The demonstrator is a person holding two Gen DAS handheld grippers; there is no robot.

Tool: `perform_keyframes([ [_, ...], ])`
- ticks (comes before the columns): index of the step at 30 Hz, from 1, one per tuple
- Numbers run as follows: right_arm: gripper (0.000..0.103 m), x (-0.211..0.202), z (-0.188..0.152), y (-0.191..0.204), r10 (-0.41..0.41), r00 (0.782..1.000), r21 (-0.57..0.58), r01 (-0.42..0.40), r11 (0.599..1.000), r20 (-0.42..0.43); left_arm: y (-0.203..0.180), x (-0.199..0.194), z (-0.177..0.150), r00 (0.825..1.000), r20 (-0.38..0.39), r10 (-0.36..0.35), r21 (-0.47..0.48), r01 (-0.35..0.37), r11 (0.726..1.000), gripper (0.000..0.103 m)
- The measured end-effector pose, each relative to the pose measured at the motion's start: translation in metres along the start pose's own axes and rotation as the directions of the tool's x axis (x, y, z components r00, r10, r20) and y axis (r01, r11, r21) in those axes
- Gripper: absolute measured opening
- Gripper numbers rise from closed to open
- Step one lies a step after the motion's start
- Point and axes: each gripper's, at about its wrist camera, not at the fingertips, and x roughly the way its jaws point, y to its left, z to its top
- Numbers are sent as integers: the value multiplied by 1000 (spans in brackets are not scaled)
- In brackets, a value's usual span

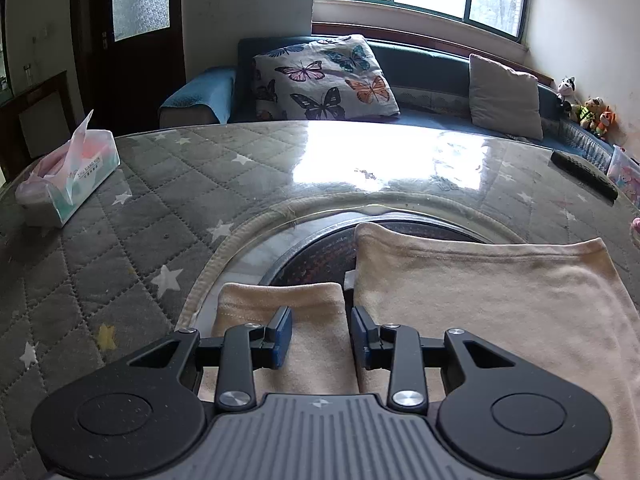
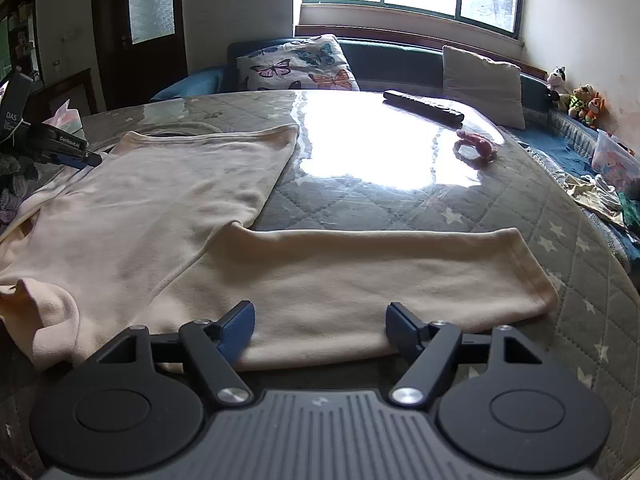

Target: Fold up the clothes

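Note:
A cream long-sleeved top (image 2: 160,200) lies flat on the glass-covered quilted table (image 2: 400,200). Its right sleeve (image 2: 380,276) stretches out to the right, just in front of my right gripper (image 2: 320,324), which is open and empty above the sleeve's near edge. In the left wrist view the top's body (image 1: 500,300) lies to the right and the left sleeve end (image 1: 304,312) lies under my left gripper (image 1: 321,336). The left gripper is open, its blue pads either side of the sleeve's right edge, holding nothing. The left gripper also shows in the right wrist view (image 2: 68,152).
A tissue pack (image 1: 68,176) sits at the table's left. A black remote (image 2: 424,106) and a pink object (image 2: 476,148) lie at the far right. A blue sofa (image 1: 420,68) with cushions stands behind. Loose clothes (image 2: 596,196) and a plastic box (image 2: 616,160) sit at the right.

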Motion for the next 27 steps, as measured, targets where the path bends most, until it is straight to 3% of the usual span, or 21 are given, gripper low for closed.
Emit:
perform_keyframes([
  [2,75,0,0,0,0,1000,0,0,1000,0,-1,2,1,1000,2,6,15,-6,1000,32],
  [7,76,0,0,0,-1,1000,0,1,1000,0,5,4,3,1000,9,30,21,-30,999,6],
  [11,76,-1,-1,-1,-5,1000,2,5,1000,0,25,-15,1,998,48,35,-43,-32,999,6],
  [20,77,-1,-3,0,-12,1000,4,12,1000,12,102,-119,-26,975,206,82,-218,-36,975,6],
  [27,77,-1,-3,1,-19,1000,6,19,1000,16,160,-157,-77,970,192,148,-269,-93,959,6],
])
